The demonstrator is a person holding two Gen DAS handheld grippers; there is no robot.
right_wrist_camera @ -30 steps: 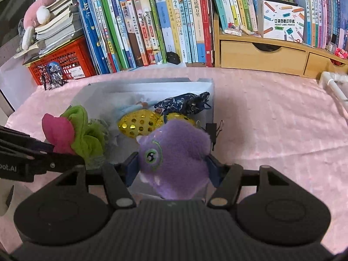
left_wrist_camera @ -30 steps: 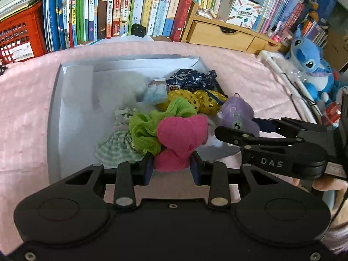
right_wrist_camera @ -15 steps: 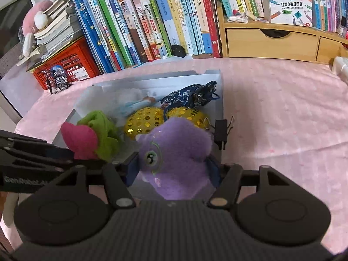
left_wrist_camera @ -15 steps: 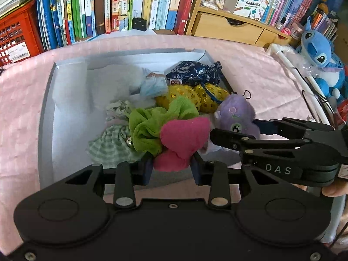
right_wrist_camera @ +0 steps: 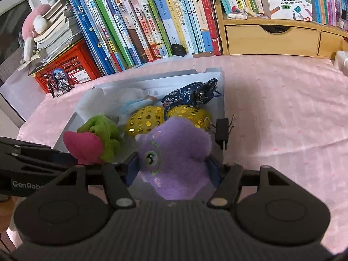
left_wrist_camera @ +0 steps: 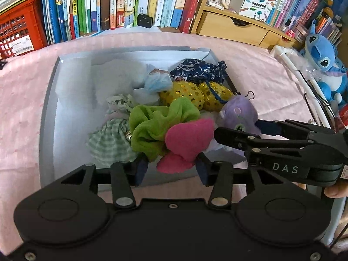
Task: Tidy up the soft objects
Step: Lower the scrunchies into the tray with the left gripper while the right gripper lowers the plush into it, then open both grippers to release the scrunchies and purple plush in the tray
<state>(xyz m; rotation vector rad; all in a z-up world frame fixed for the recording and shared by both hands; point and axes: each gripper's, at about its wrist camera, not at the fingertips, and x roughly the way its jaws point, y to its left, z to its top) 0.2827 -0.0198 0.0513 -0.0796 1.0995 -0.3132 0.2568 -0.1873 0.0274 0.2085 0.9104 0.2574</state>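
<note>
My left gripper is shut on a pink and green plush toy and holds it over the near edge of the grey box. My right gripper is shut on a purple plush toy, beside the pink toy, over the box's near right part; it also shows in the left wrist view. In the box lie a checked green pouch, two yellow sequin pouches, a dark blue floral pouch, a light blue cloth and a white fluffy item.
The box sits on a pink tablecloth. A row of books, a red crate and a wooden drawer unit line the back. A black binder clip grips the box's right wall. A blue plush sits at the right.
Both grippers have moved forward and closer over the box with their toys still held. The box and the items in it look nearer.
</note>
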